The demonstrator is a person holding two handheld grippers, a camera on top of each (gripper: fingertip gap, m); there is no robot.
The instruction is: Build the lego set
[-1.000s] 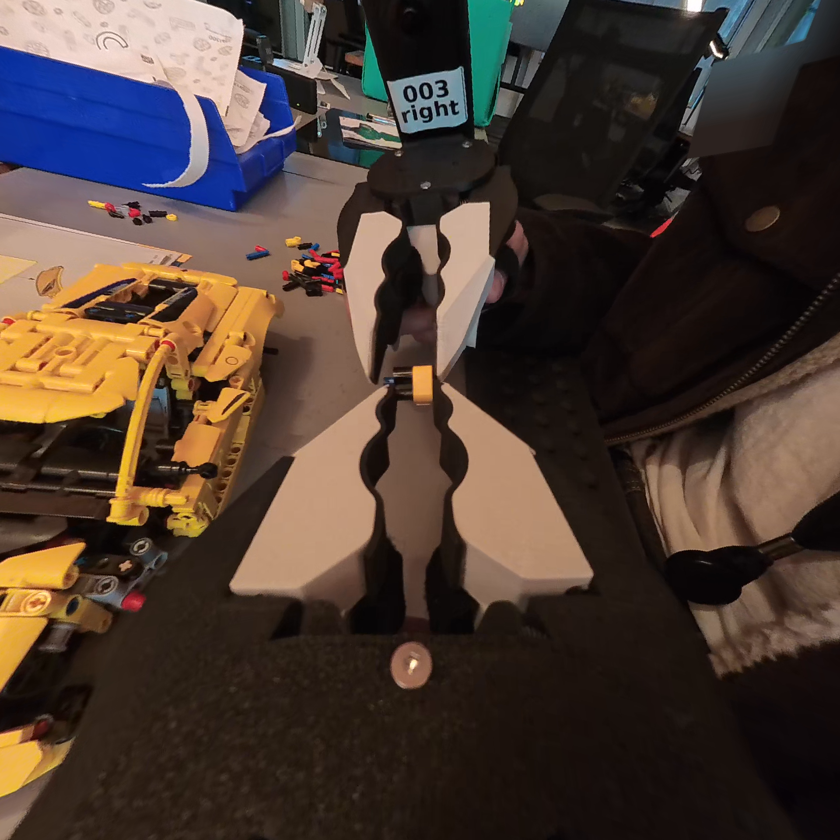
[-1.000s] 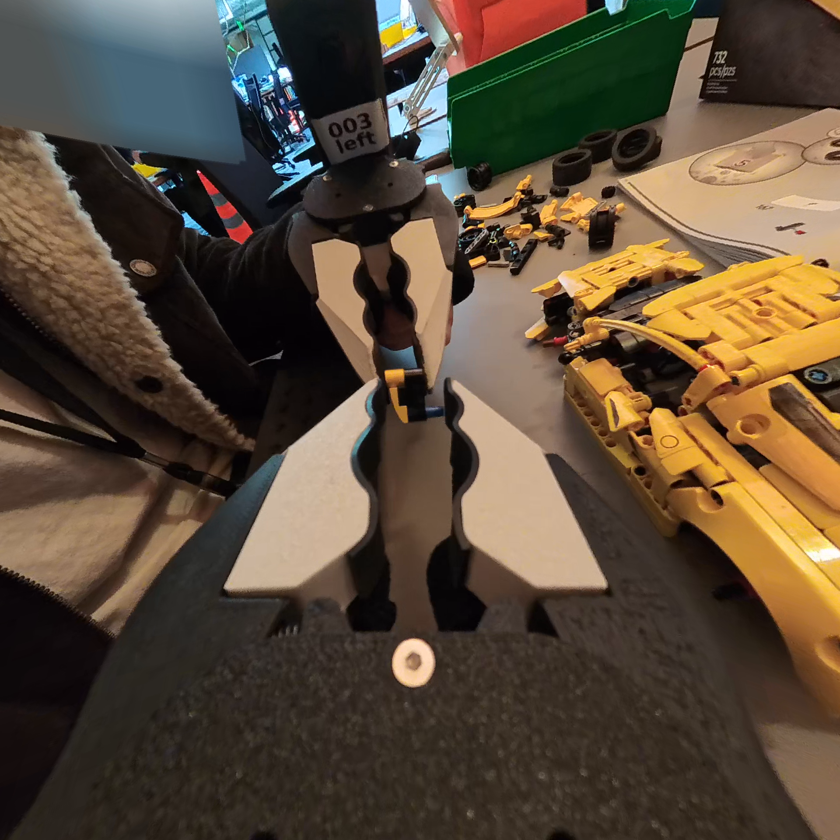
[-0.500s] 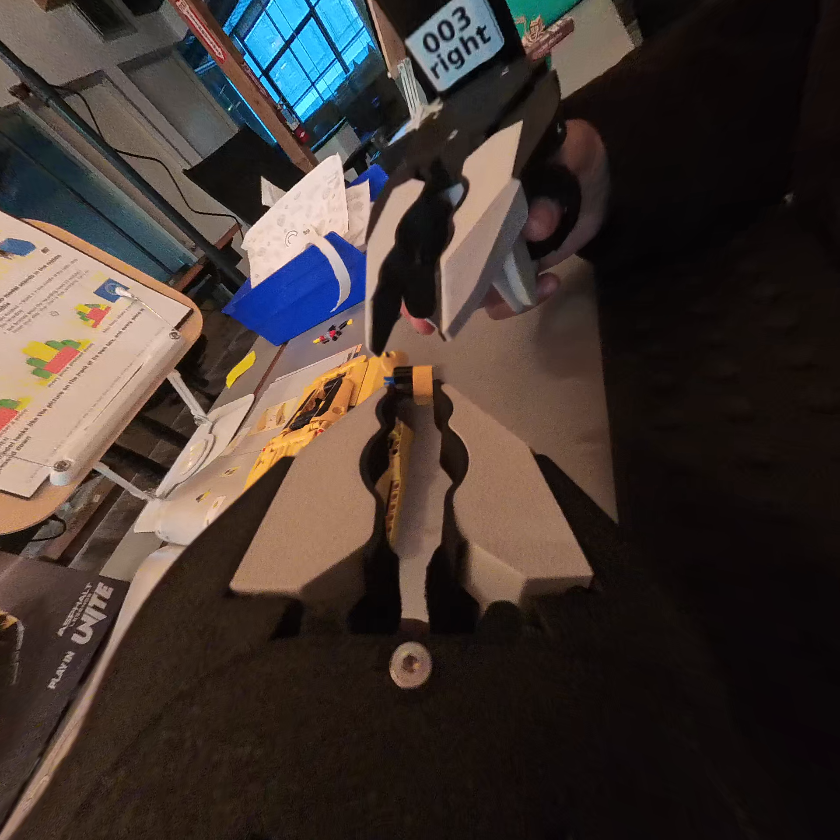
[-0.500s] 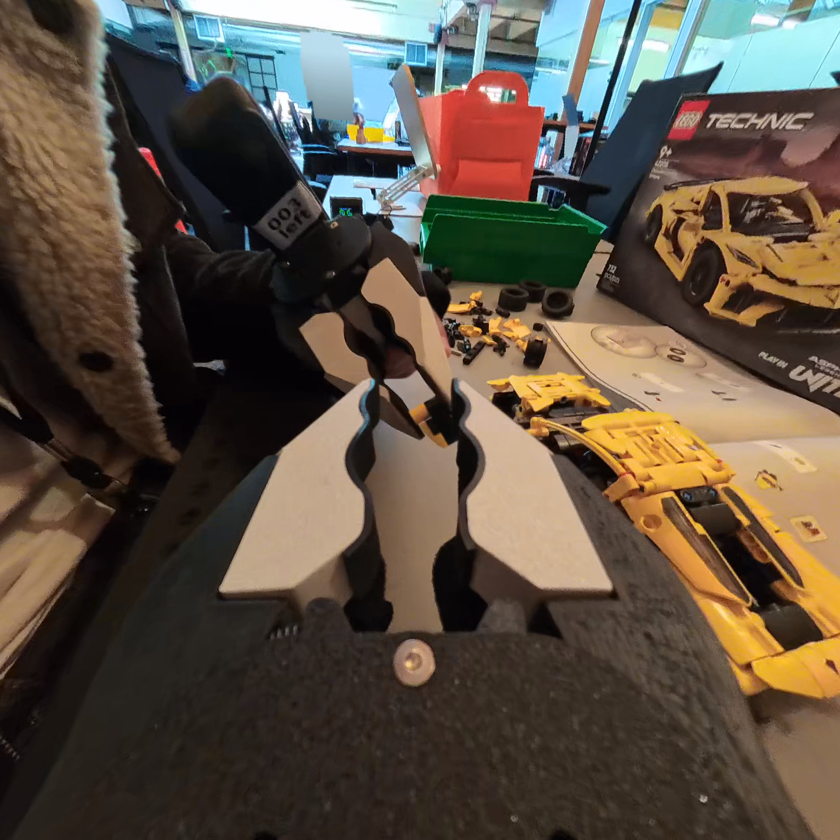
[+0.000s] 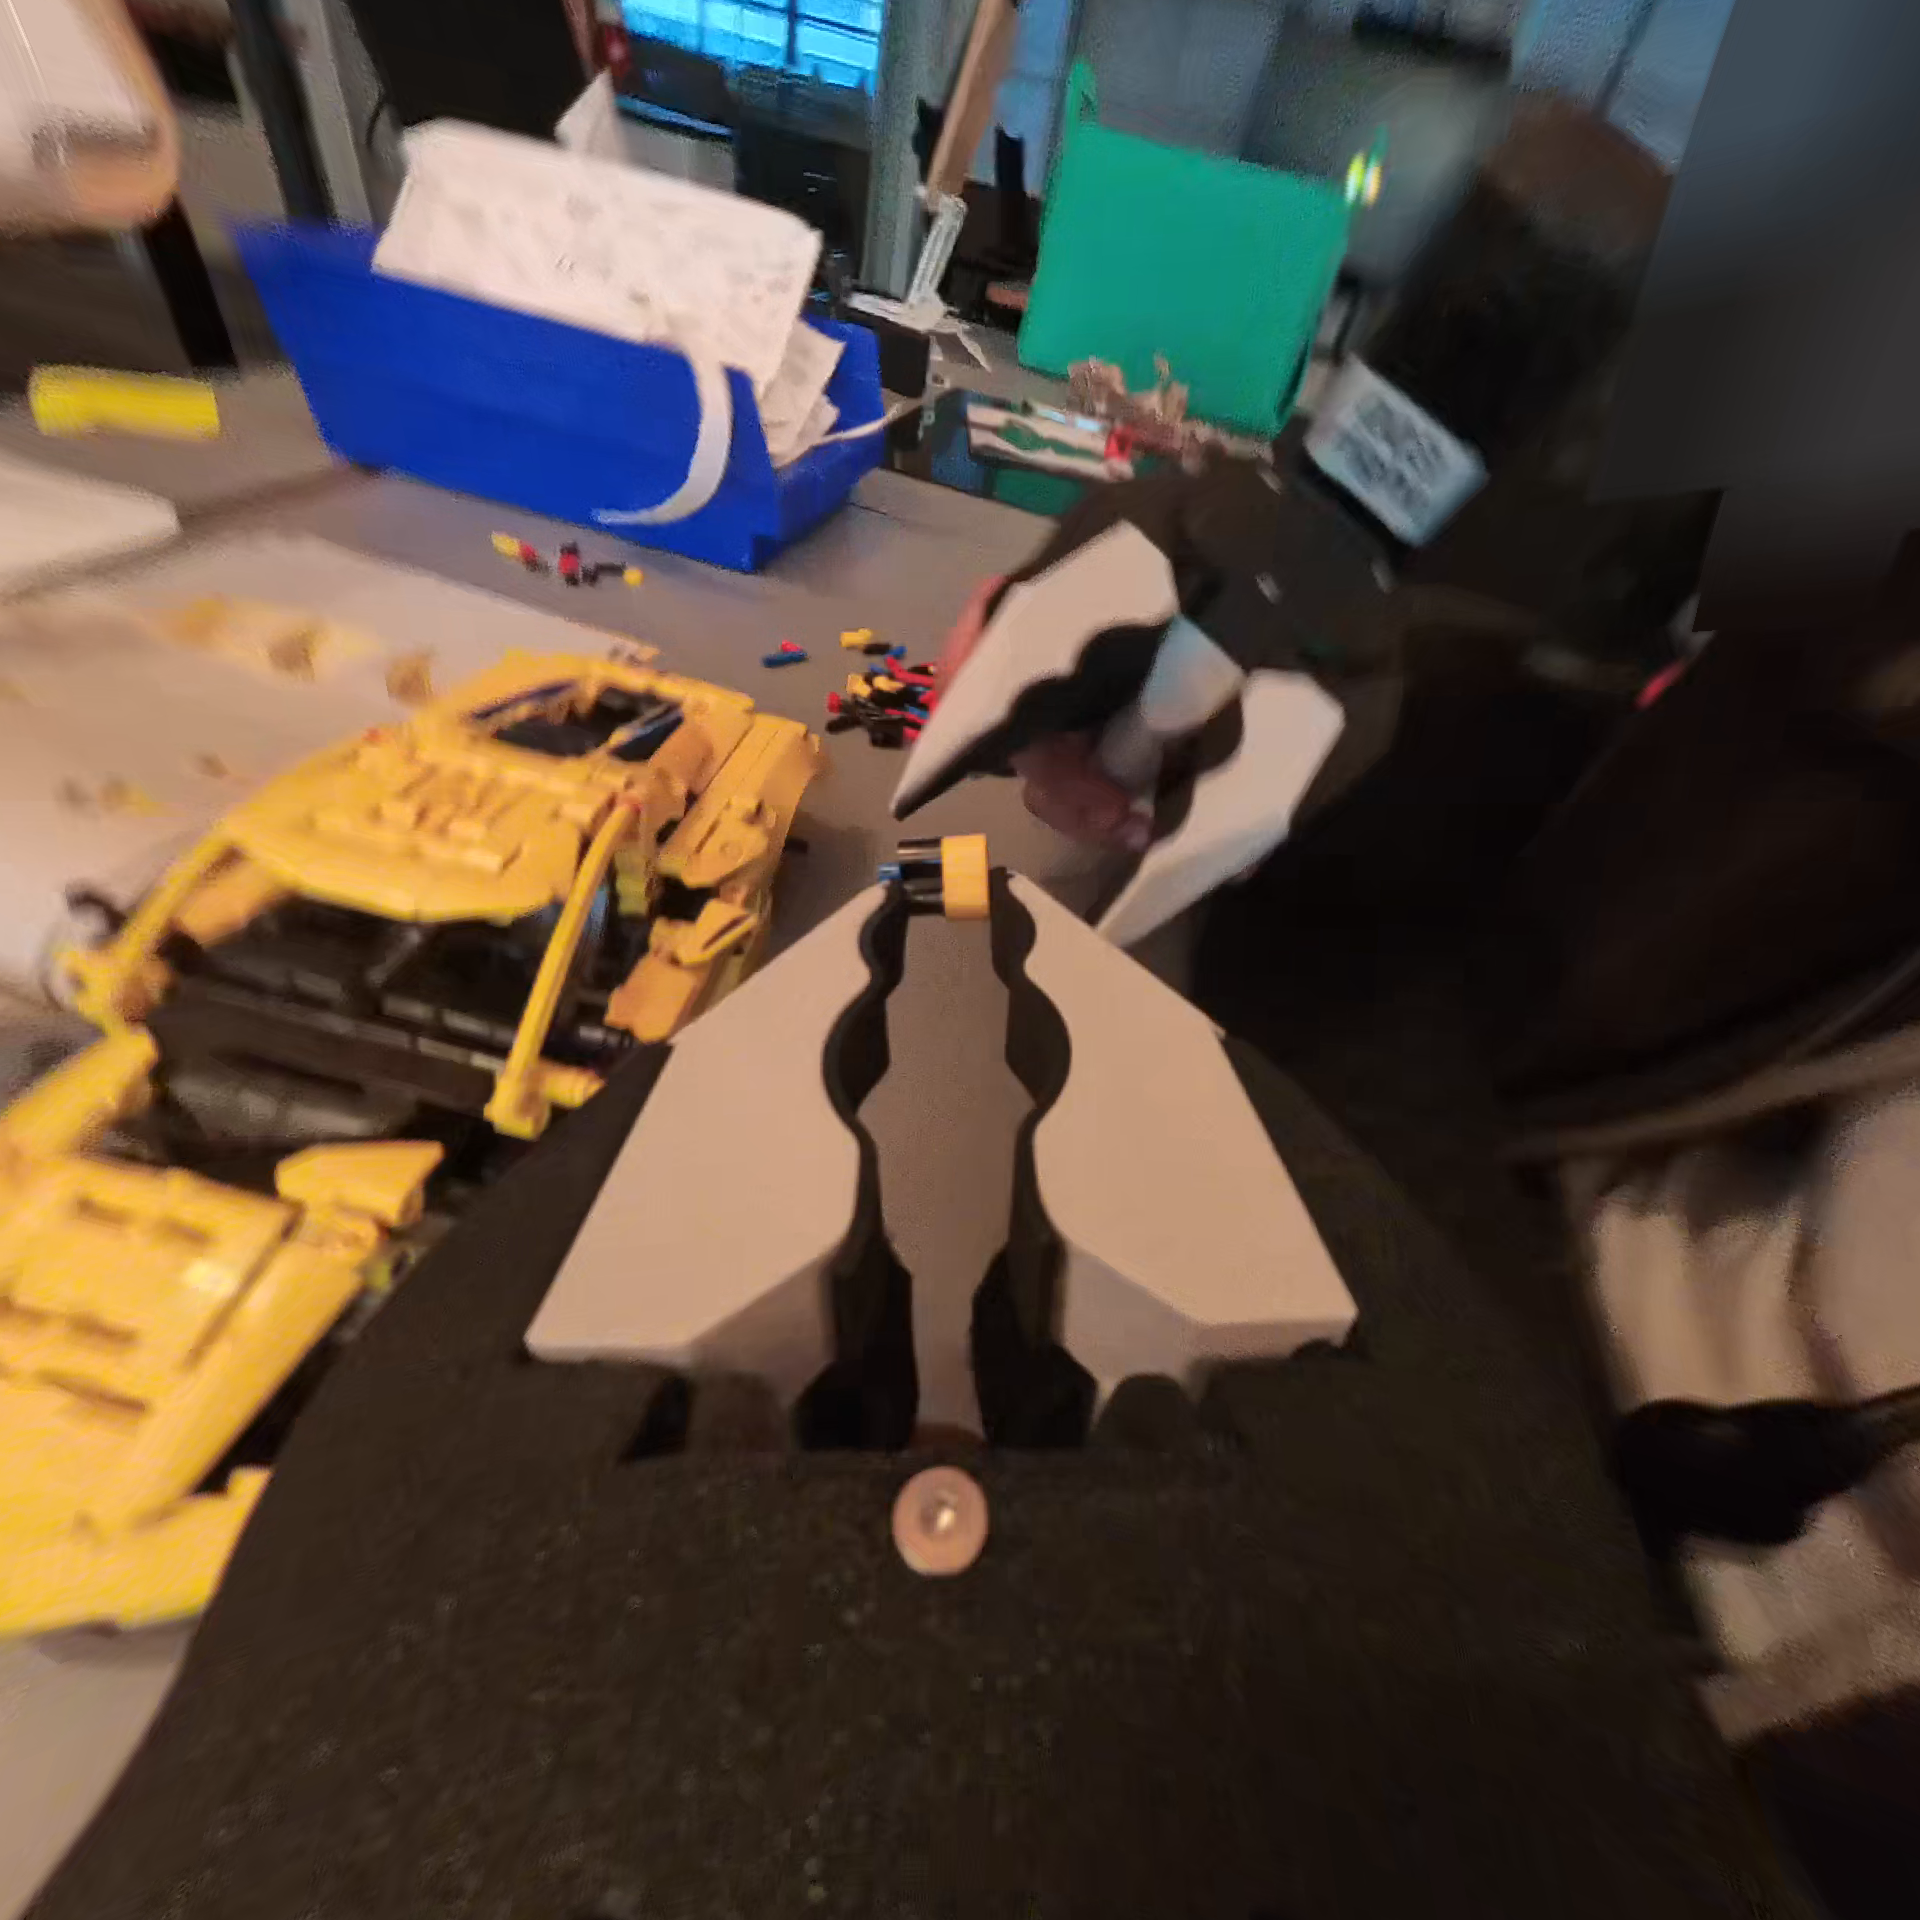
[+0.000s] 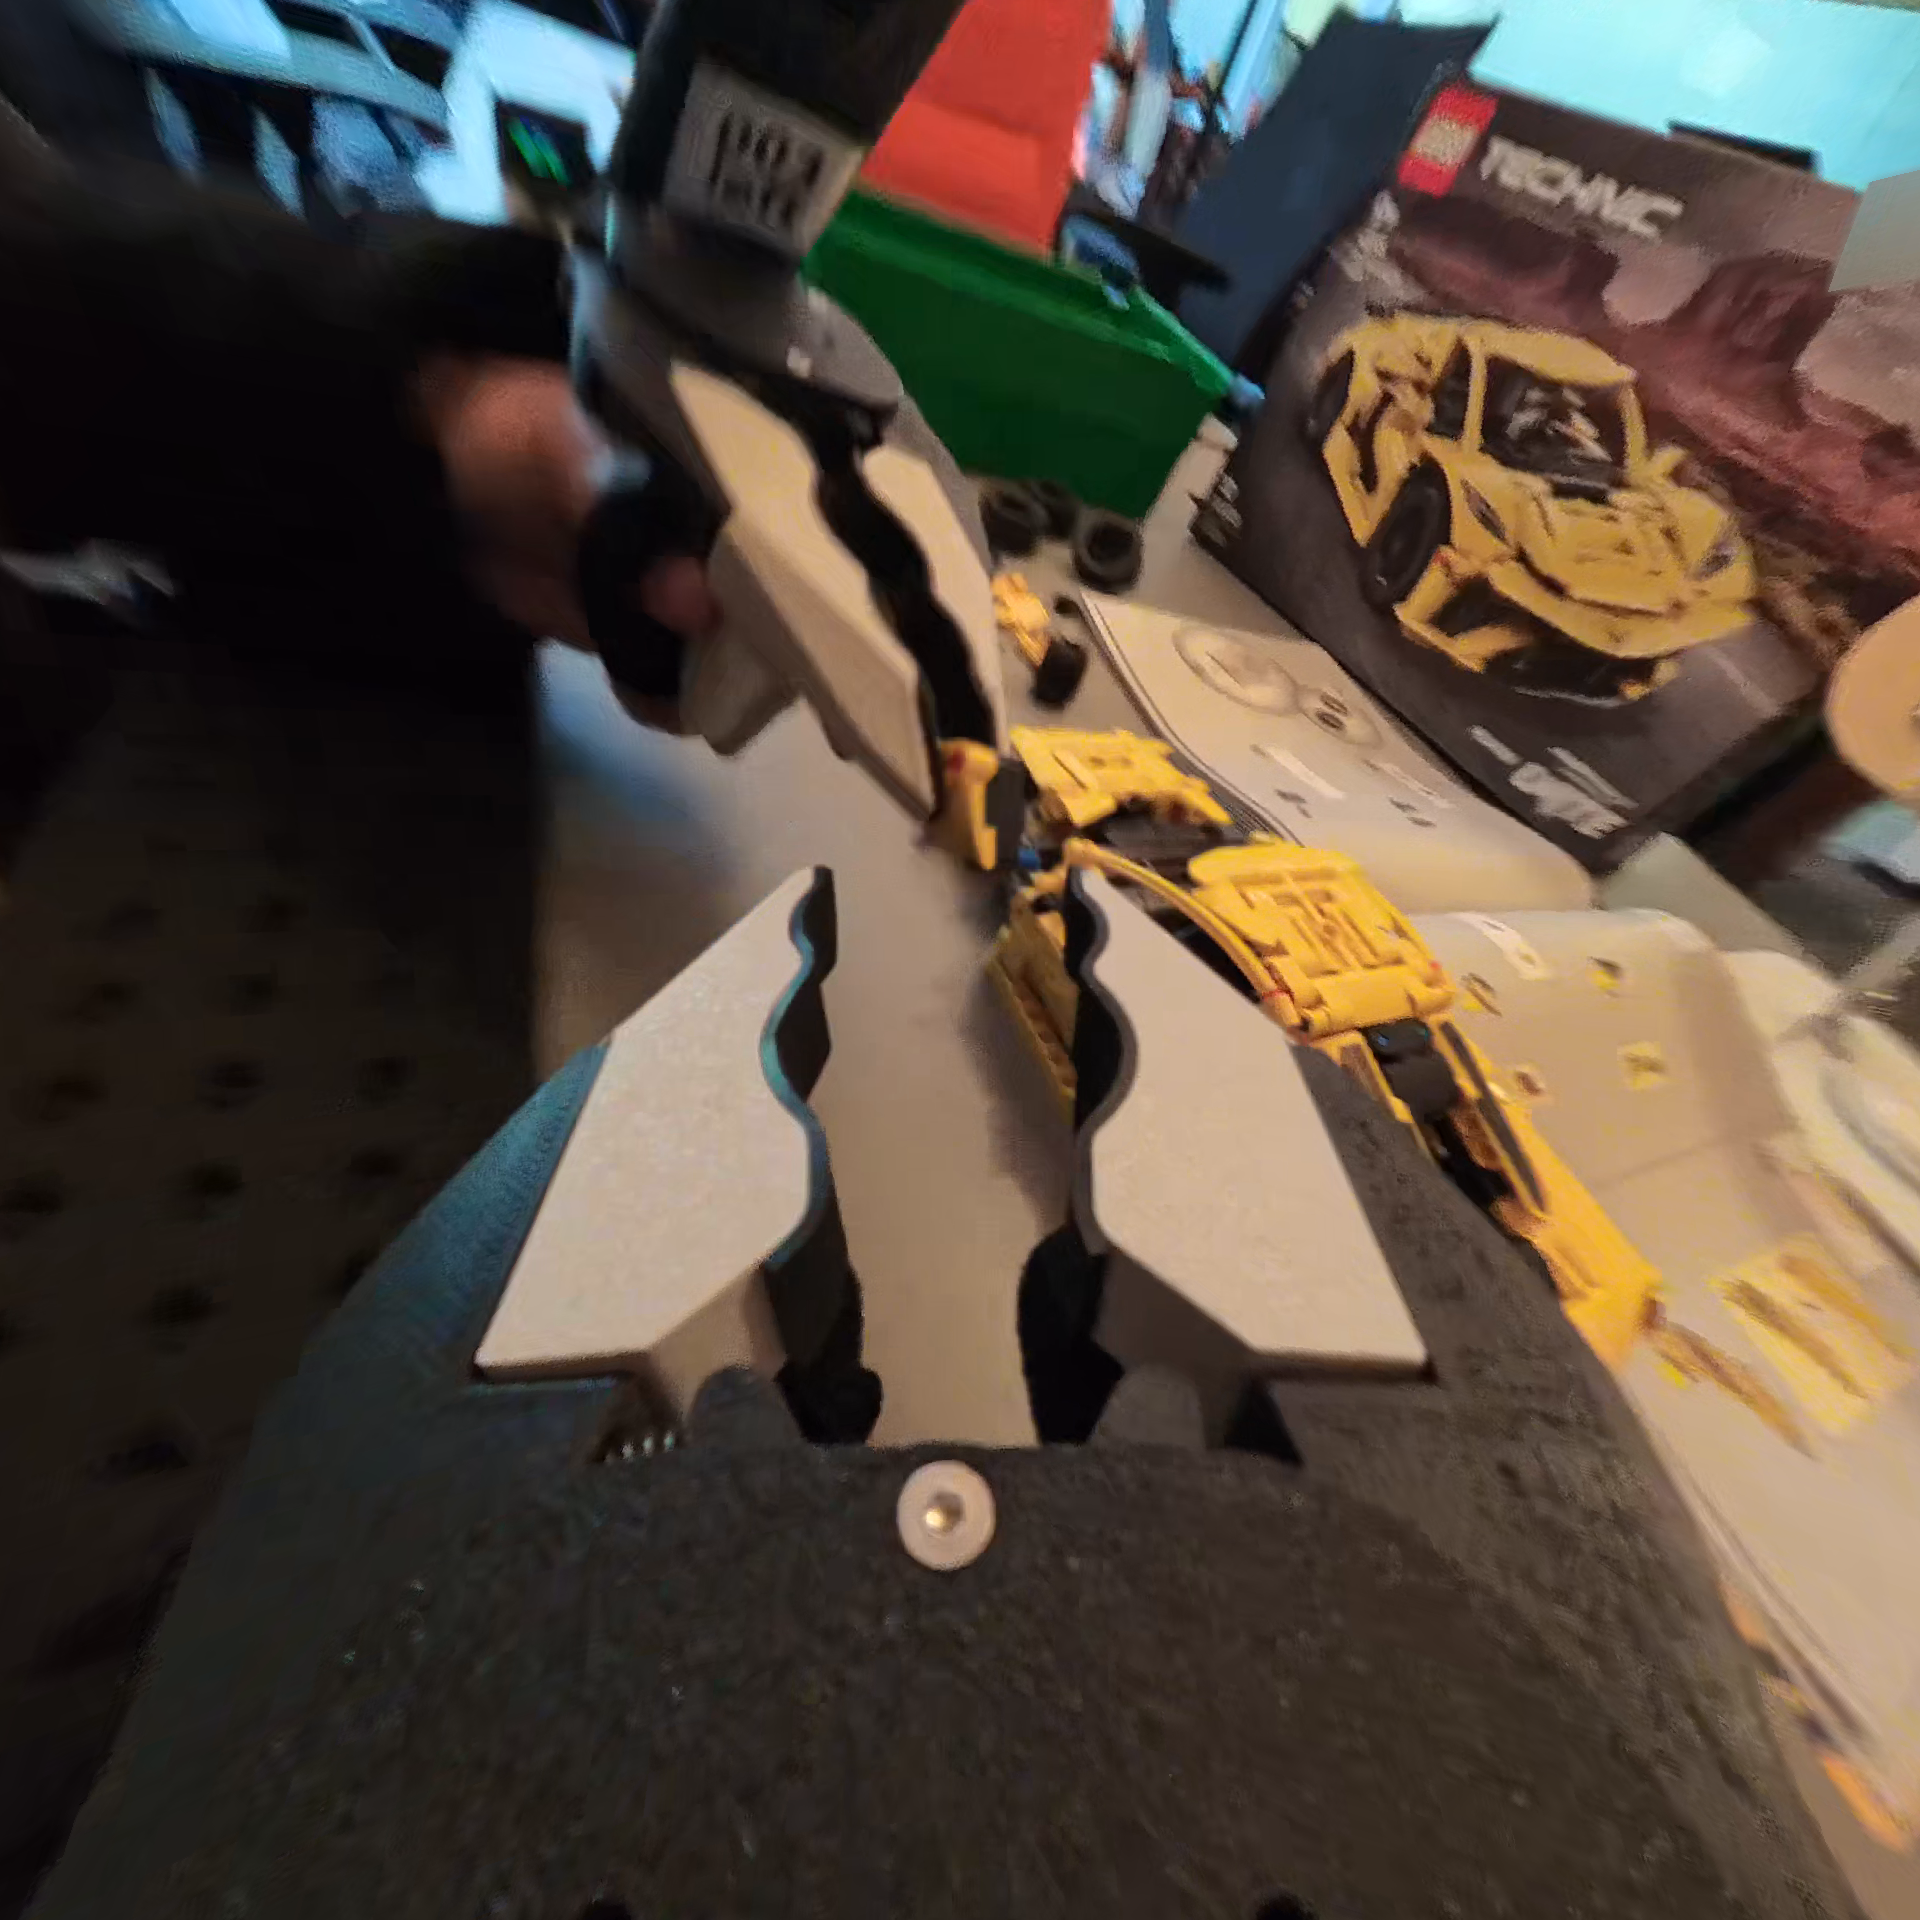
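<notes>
My left gripper [image 5: 940, 896] is shut on a small yellow piece [image 5: 961, 875] with black pins and a blue tip, held at its fingertips above the table. The right wrist view also shows this gripper [image 6: 971, 805] with the yellow piece [image 6: 966, 805] between its tips. My right gripper [image 6: 948, 883] is open and empty, just short of that piece. In the left wrist view it [image 5: 1023, 857] stands wide open beside the piece without touching it. The part-built yellow car [image 5: 447, 862] lies on the grey table to the left, and shows in the right wrist view [image 6: 1309, 925].
A blue bin [image 5: 499, 416] with papers stands behind the car, with loose small pieces [image 5: 883, 696] in front of it. A green bin [image 6: 1008, 353], black tyres [image 6: 1101, 545], the instruction booklet [image 6: 1299, 727] and the set's box [image 6: 1558, 468] lie beyond. A person's jacket is close by. My left and right fingertips are right by each other.
My right gripper opened wide and drew back from the yellow piece, which stays in my left gripper. Both grippers swung back down over the table.
</notes>
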